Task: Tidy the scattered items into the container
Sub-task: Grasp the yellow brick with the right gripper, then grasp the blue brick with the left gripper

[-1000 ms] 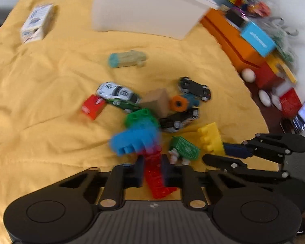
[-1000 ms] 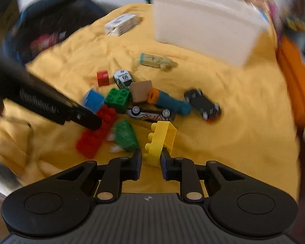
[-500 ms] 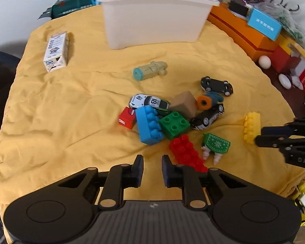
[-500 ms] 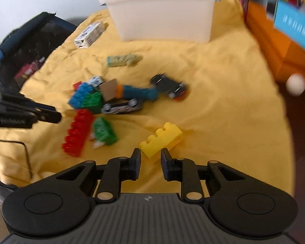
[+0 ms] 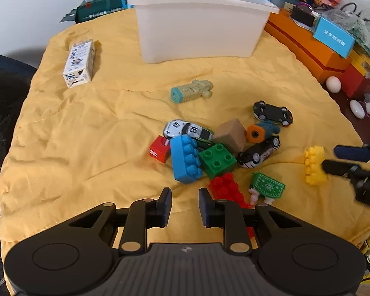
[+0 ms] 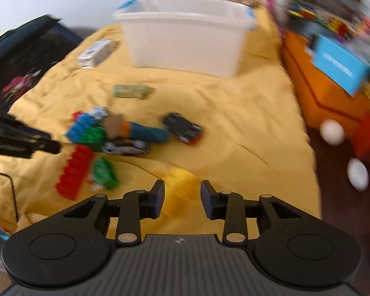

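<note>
Left wrist view: container (image 5: 197,24) at 12 o'clock on the cloth (image 5: 74,128); carton (image 5: 79,63) at 10 o'clock; cluster of toy cars and blocks (image 5: 209,148) at centre; lone block (image 5: 314,165) at 3 o'clock, beside the right gripper (image 5: 342,159); left gripper (image 5: 185,203) at 6 o'clock

Toy pile (image 5: 217,148) before white tub (image 5: 197,24)

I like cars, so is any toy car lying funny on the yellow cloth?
Yes. The black car lies upside down, its flat underside and wheels facing up, beside the orange-tipped tube. The white racing car is half buried under the blue block.
</note>
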### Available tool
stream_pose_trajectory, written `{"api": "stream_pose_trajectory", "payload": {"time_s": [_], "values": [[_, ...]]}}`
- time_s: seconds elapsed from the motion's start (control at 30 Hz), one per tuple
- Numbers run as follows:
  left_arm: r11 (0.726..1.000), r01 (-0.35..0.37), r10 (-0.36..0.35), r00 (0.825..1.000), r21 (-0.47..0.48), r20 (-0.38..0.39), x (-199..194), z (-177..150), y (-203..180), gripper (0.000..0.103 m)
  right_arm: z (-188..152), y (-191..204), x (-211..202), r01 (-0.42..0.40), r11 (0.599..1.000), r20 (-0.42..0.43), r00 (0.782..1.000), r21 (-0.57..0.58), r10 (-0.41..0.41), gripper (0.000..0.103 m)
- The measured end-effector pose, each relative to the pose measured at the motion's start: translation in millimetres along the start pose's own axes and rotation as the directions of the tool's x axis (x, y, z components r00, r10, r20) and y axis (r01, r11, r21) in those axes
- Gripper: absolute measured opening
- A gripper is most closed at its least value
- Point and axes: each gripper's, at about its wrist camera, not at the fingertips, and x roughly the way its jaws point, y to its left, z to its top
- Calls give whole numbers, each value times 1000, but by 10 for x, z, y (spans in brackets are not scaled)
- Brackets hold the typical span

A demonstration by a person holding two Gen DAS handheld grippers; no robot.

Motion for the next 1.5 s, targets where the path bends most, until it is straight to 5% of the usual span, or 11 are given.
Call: {"api": "stream_pose_trajectory", "payload": {"time_s": [0.17, 0.4, 0.57, 0.73, 0.83, 1.03, 1.27, 1.33, 1.4, 1.5], "values": [[999, 26, -25, 999, -27, 23, 2, 100, 38, 29, 3, 264, 133, -21, 991, -6, 1000, -129, 21, 36], [999, 21, -22, 999, 39, 38, 169, 246, -117, 35, -123, 43, 160, 65, 996, -71, 995, -65, -70, 43], [997, 35, -38, 998, 72, 51, 269, 212, -26, 54, -181, -4, 224, 67, 997, -114, 991, -29, -70, 47], [989, 106, -109, 994, 107, 25, 274, 202, 165, 50, -194, 21, 201, 84, 996, -107, 990, -36, -88, 47], [985, 31, -32, 999, 170, 7, 302, 185, 212, 42, -207, -4, 190, 102, 994, -107, 989, -29, -104, 47], [979, -7, -1, 999, 203, 38, 252, 146, 256, 41, -201, -31, 143, 126, 992, -88, 988, -18, -128, 47], [919, -14, -11, 998, 394, 61, 303, 172, -19, 41, -170, -29, 116, 101, 995, -57, 993, -27, -102, 47], [908, -27, 26, 1000, 418, 10, 440, 186, -73, 26, -156, 2, 140, 85, 995, -54, 995, -51, -87, 47], [925, 12, -6, 1000, 381, -16, 435, 198, -57, 26, -141, 33, 173, 67, 995, -53, 996, -77, -71, 43], [954, 108, -99, 994, 278, -44, 301, 136, 36, 25, -155, 71, 207, 47, 994, -83, 995, -98, -55, 25]]}}
